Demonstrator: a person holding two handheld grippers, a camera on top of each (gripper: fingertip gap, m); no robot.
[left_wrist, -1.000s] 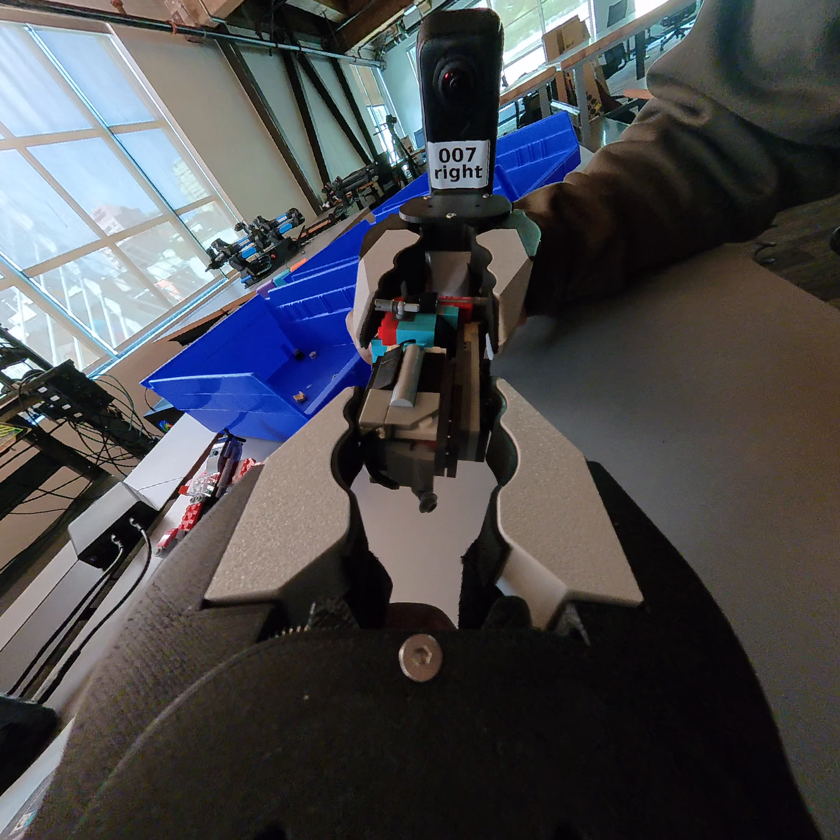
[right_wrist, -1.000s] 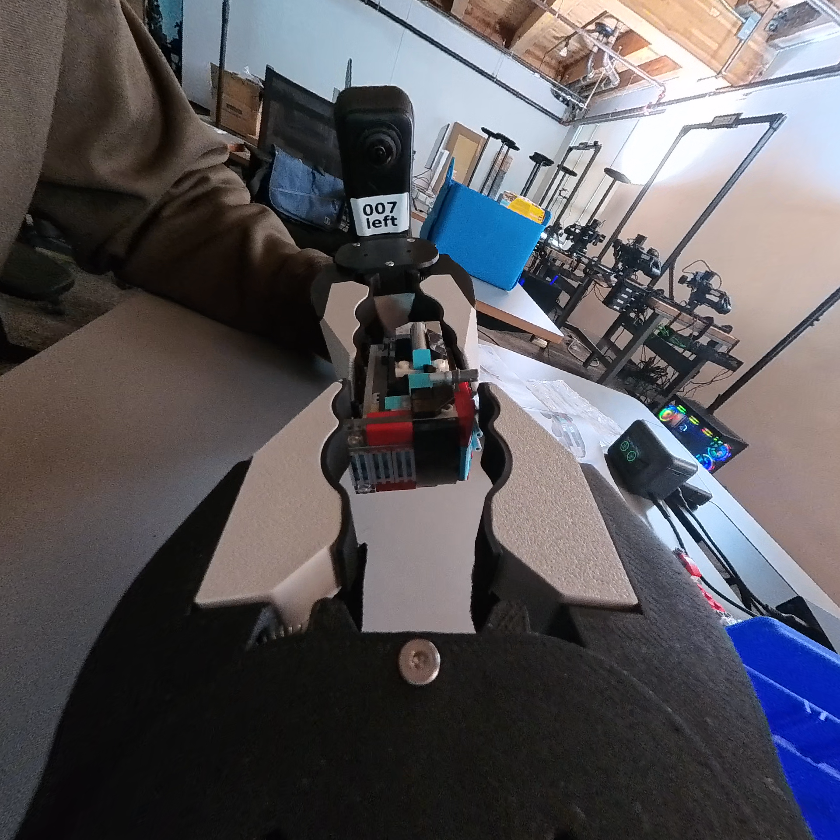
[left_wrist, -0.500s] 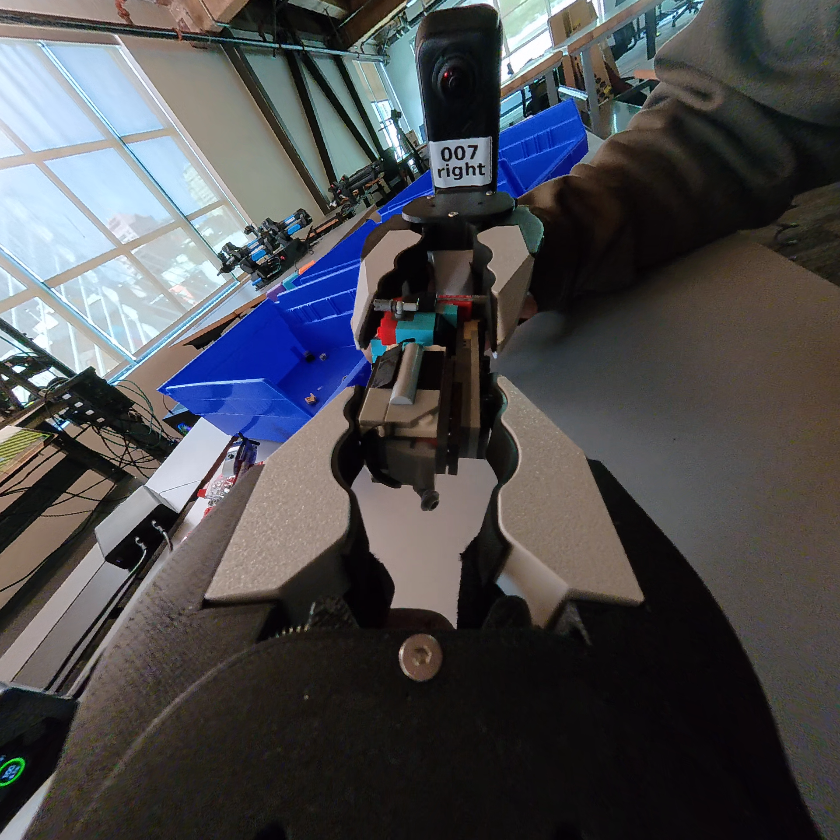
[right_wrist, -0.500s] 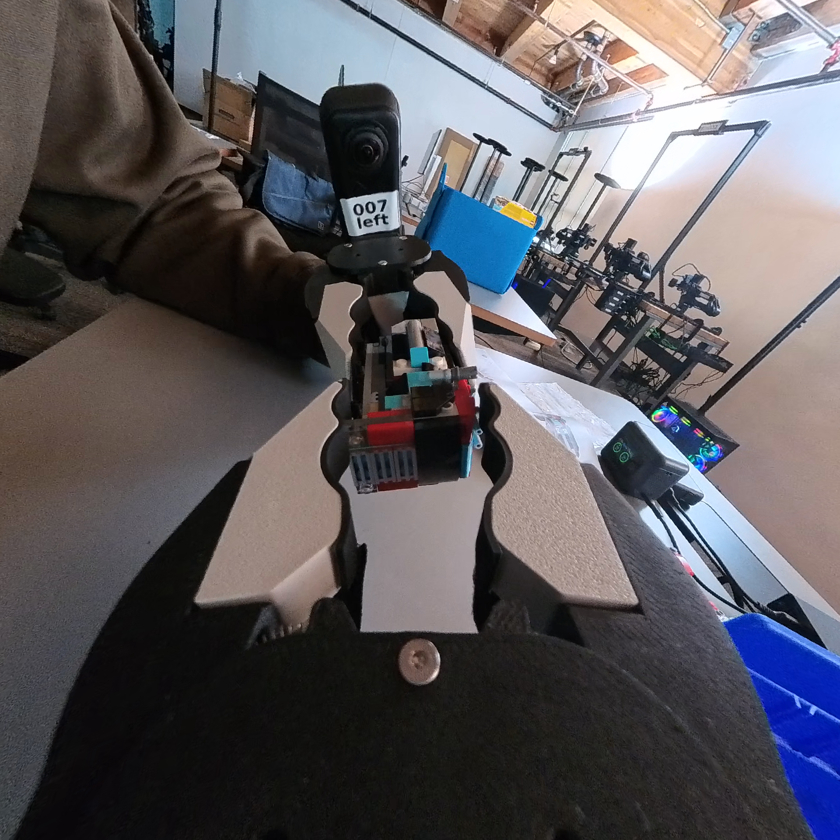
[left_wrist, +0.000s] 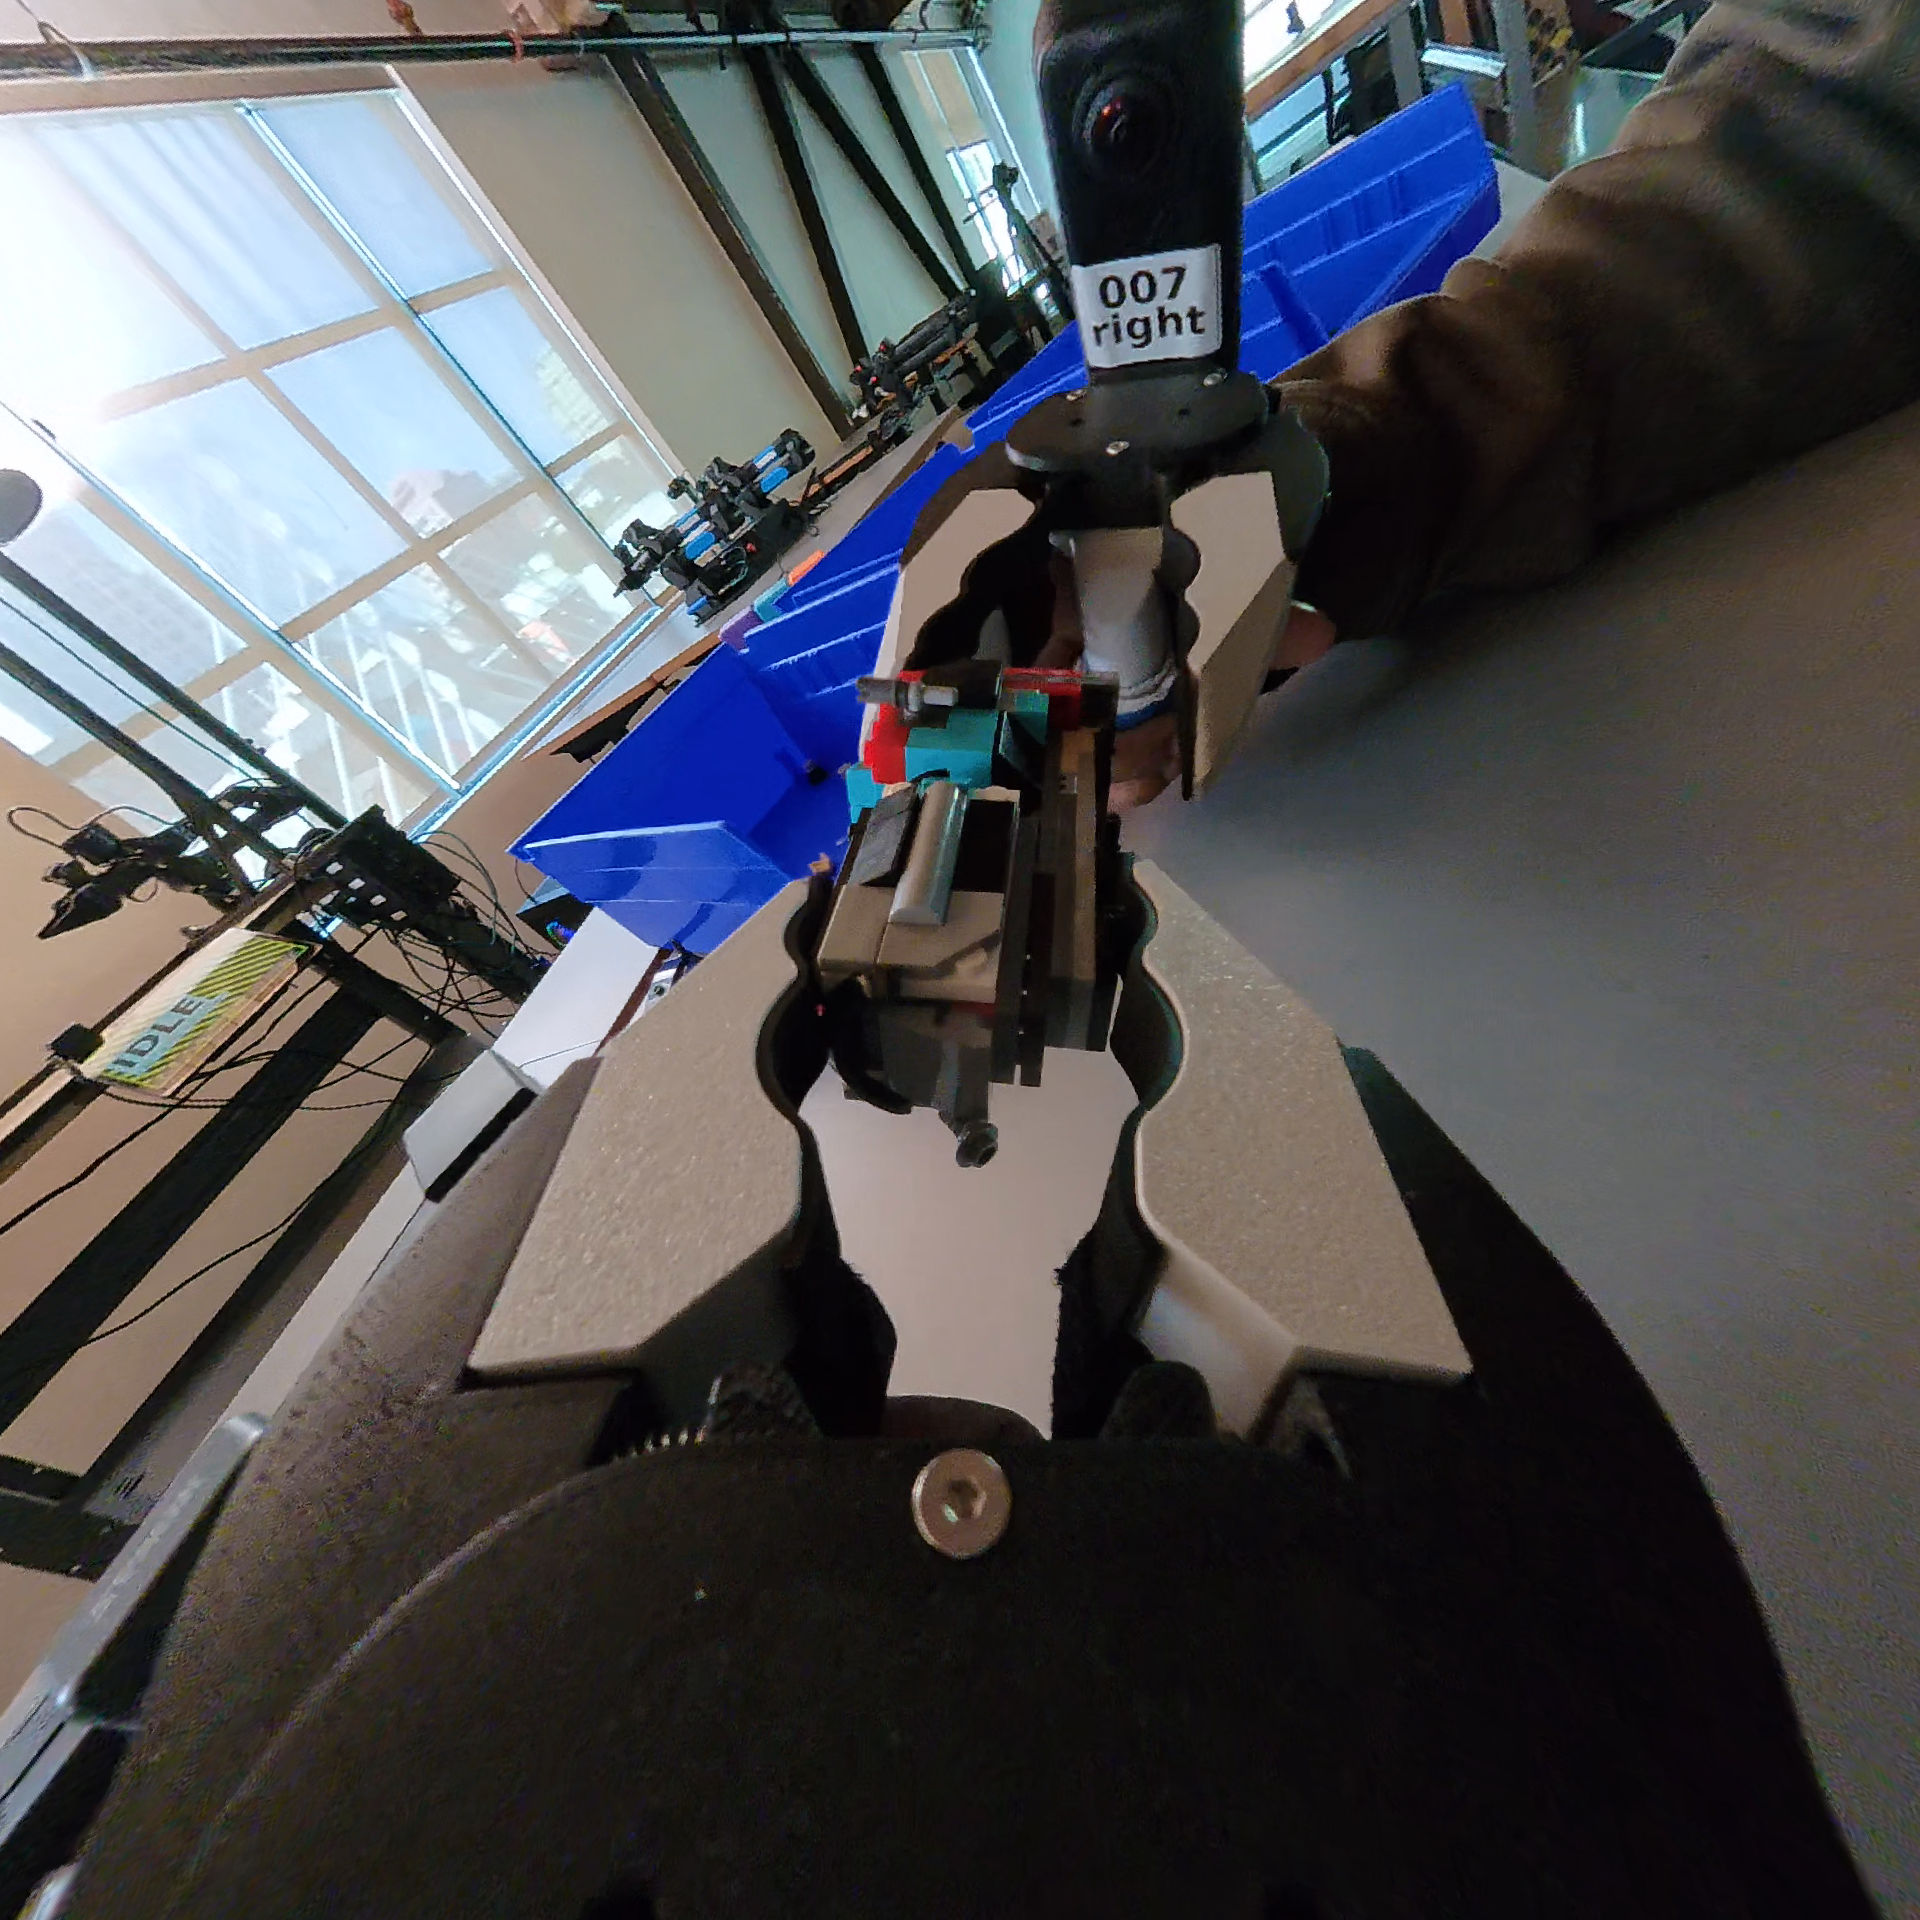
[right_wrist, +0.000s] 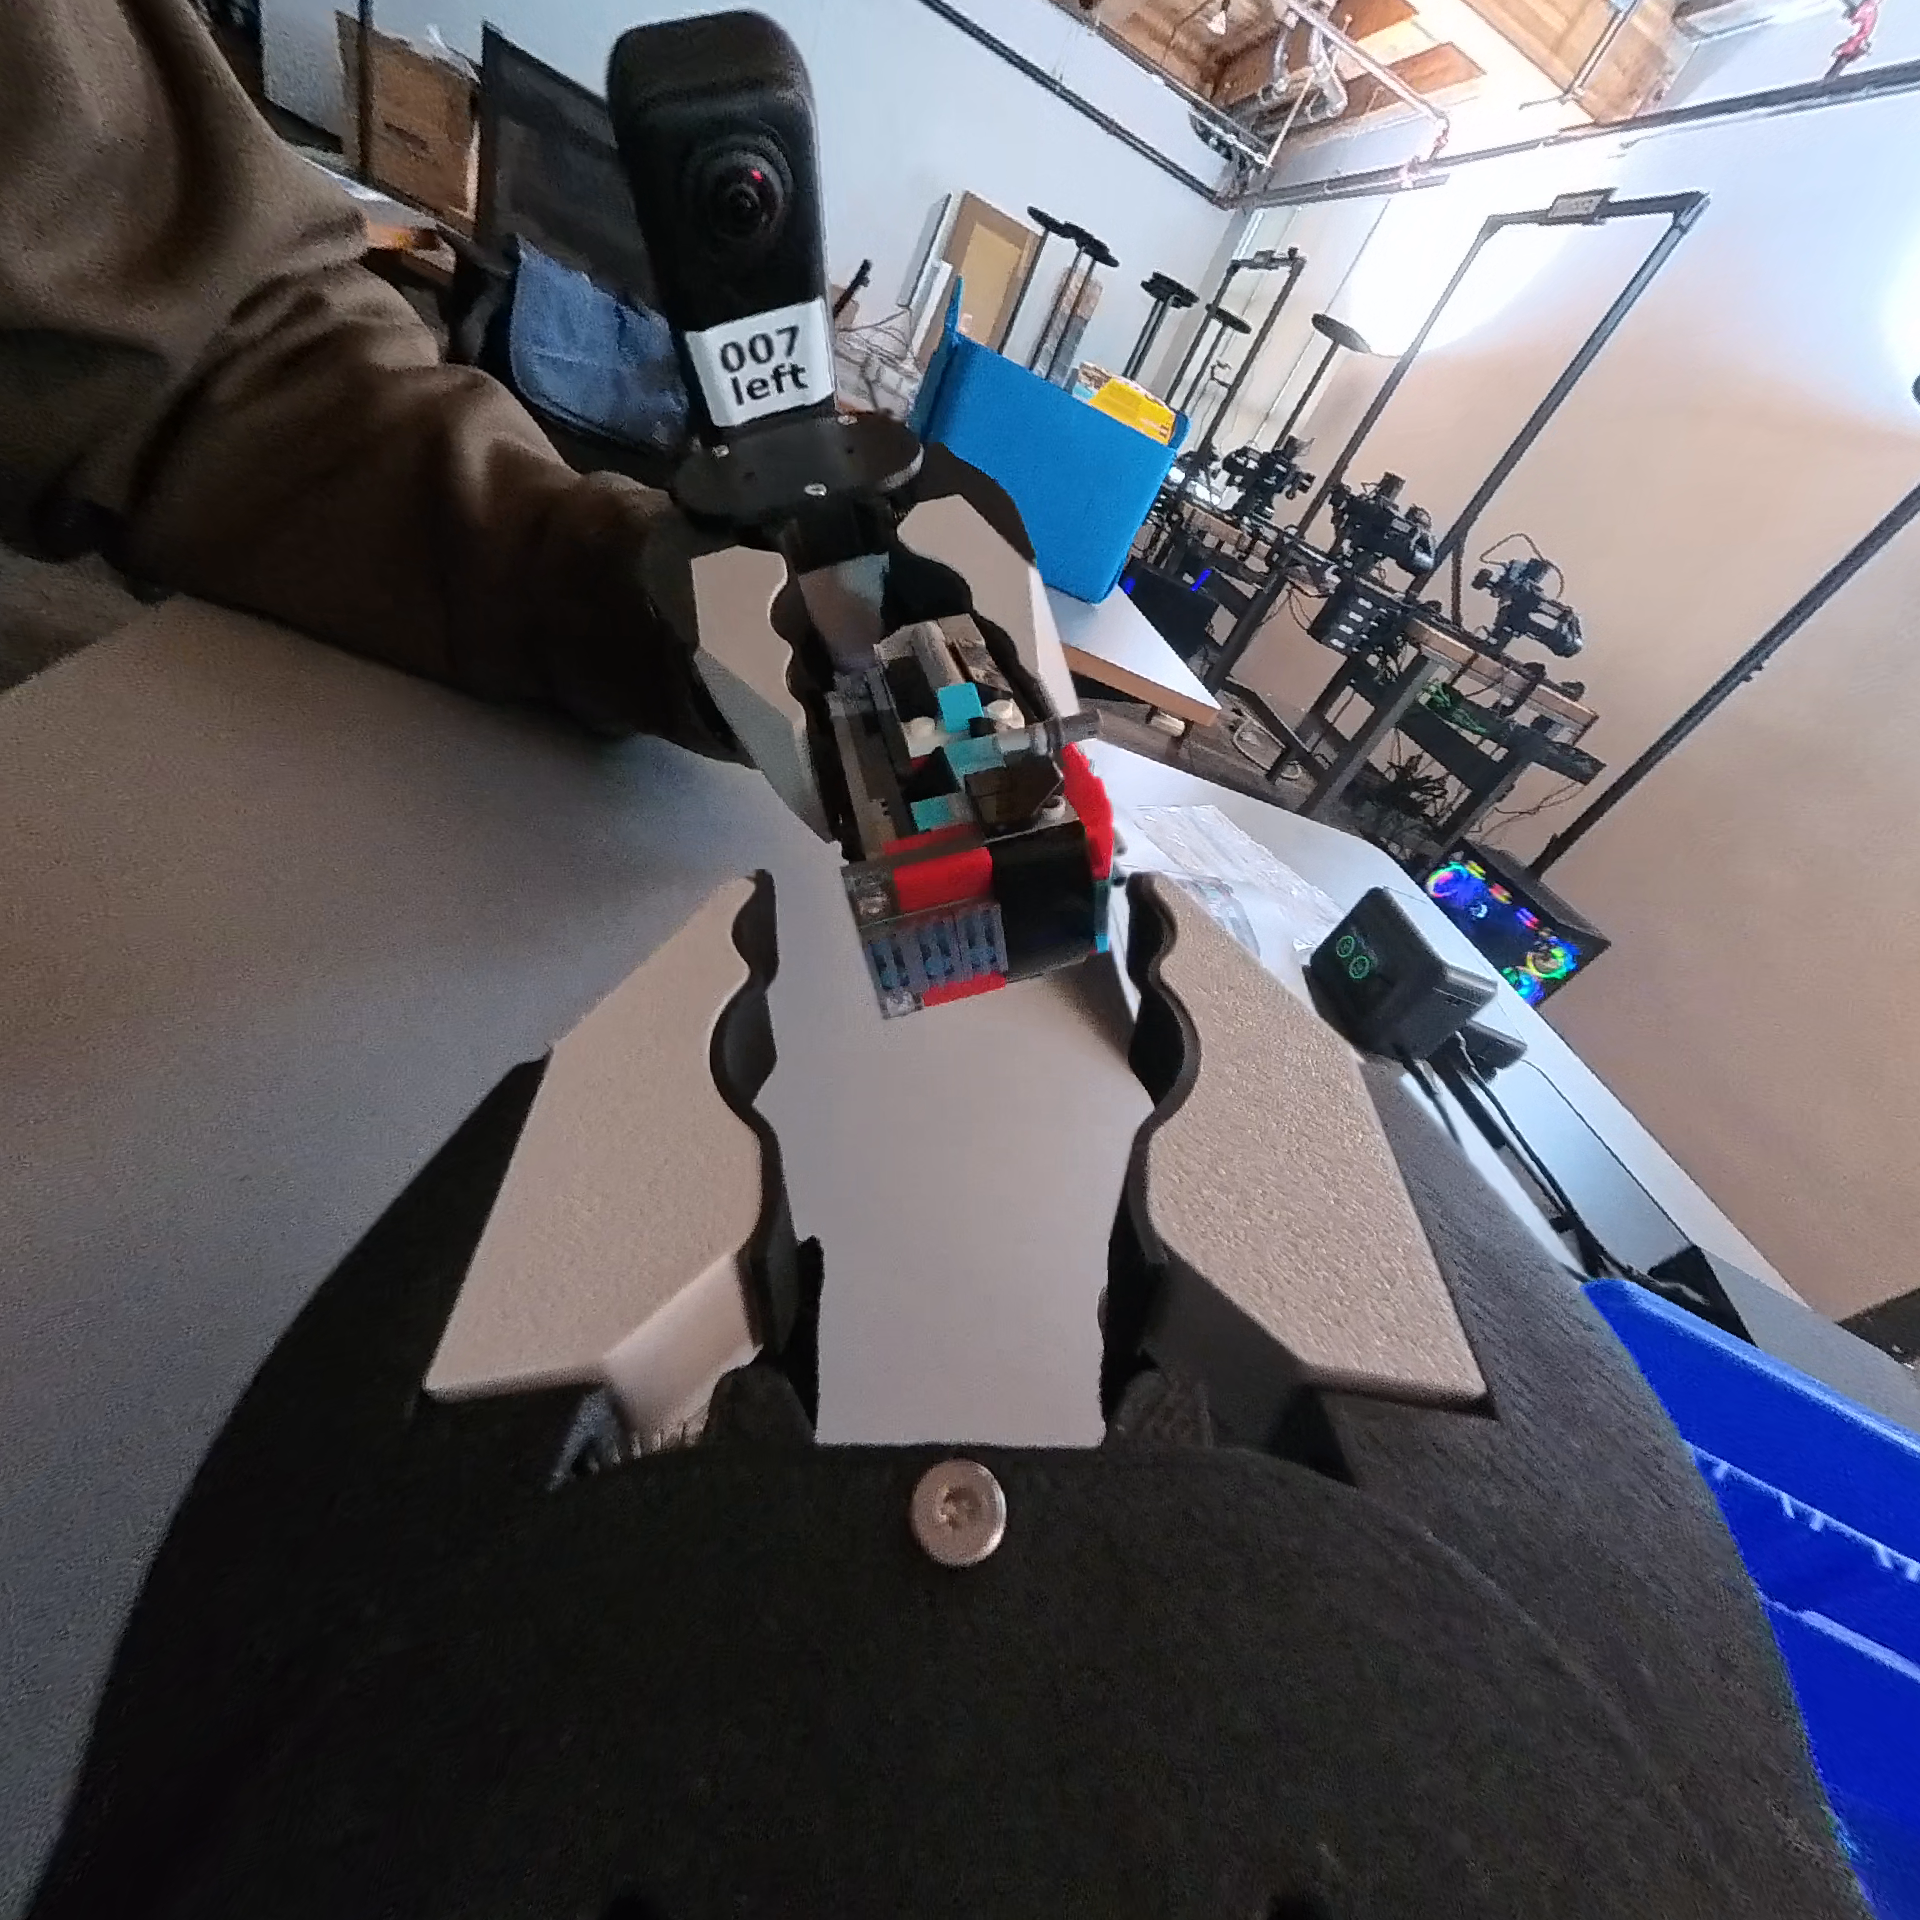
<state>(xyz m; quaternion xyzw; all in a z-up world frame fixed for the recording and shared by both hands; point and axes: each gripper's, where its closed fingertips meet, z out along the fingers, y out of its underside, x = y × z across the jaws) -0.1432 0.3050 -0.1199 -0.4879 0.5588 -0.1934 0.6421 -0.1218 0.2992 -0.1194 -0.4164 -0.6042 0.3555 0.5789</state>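
Holding the brick model (left_wrist: 966, 914) alone, the left hand-held gripper (left_wrist: 961, 966) could let it droop; the right hand-held gripper (right_wrist: 951, 935) stands wide, fingers clear of it above the counter (left_wrist: 1558, 935).

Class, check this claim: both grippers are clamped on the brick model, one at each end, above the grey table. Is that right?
Not quite. Only the left gripper clamps the brick model. The right wrist view shows the right gripper open, its fingers standing clear of the model's end. The grey table part is right.
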